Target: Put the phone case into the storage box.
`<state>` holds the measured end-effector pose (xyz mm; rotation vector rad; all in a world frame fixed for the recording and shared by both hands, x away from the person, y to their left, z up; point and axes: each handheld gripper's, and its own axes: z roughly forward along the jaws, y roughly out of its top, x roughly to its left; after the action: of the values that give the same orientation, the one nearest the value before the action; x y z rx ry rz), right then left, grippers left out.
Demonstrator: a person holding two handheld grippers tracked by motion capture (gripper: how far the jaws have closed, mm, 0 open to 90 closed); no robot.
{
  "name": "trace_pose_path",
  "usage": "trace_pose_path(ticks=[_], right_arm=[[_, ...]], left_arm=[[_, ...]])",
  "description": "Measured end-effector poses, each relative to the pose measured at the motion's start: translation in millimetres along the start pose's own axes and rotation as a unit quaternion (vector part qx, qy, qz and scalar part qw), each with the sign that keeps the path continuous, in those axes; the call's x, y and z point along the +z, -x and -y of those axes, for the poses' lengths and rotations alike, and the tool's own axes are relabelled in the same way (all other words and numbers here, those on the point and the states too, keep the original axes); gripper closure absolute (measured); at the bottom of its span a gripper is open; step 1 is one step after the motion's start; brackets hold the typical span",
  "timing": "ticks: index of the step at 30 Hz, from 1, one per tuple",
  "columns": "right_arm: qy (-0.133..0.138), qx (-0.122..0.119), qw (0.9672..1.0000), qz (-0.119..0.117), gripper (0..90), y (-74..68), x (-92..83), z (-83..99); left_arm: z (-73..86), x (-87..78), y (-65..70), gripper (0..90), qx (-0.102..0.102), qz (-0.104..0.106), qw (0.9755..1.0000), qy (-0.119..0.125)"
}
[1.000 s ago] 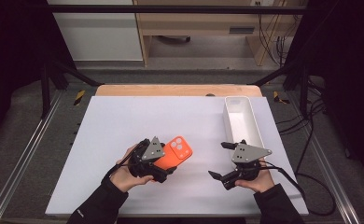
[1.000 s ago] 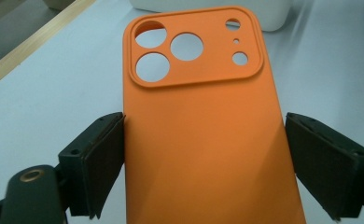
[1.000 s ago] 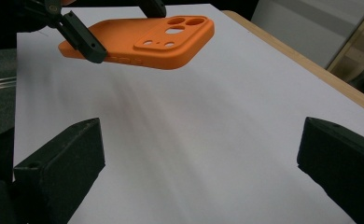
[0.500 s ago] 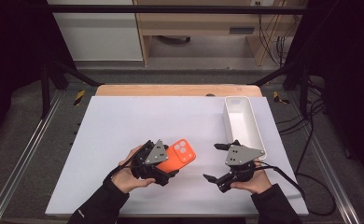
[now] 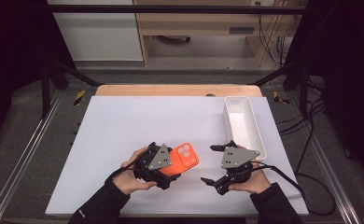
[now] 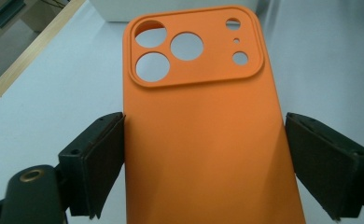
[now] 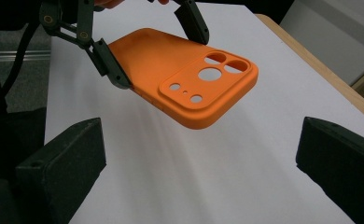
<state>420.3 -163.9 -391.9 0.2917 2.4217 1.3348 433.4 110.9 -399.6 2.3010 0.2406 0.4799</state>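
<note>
The left gripper (image 5: pixel 167 164) held the orange phone case (image 5: pixel 182 160) by its long sides, lifted just above the white table (image 5: pixel 124 126). The right gripper (image 5: pixel 215 164) waited near it with its jaws wide and nothing in them. To do this well, the right one should probably close gently on the free camera end while the left keeps hold. The right gripper view showed the case floating above the table; the high view showed the white tray (image 5: pixel 243 122) beside the right hand

Our left gripper (image 5: pixel 164 163) stays clamped, while our right gripper (image 5: pixel 220 163), just beside it, gapes wide, palm underneath.
</note>
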Motion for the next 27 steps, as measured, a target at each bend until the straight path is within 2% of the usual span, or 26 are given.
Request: trace_pose_path(ticks=[11, 17, 27], right_arm=[[-0.026, -0.026, 0.9991, -0.02, 2.6, -2.7, 2.8, -6.6], [-0.034, -0.043, 0.9983, -0.02, 3.6, -4.7, 7.1, -10.8], [-0.039, -0.05, 0.9978, -0.019, 3.9, -2.0, 9.0, -13.0]], left_arm=[[-2.5, -3.3, 1.1, 13.7, 0.024, 0.008, 0.9996, 0.008], [-3.5, -5.0, 2.6, 13.7, 0.036, 0.017, 0.9991, 0.012], [-6.1, -7.3, 5.5, 13.7, 0.048, 0.028, 0.9983, 0.016]])
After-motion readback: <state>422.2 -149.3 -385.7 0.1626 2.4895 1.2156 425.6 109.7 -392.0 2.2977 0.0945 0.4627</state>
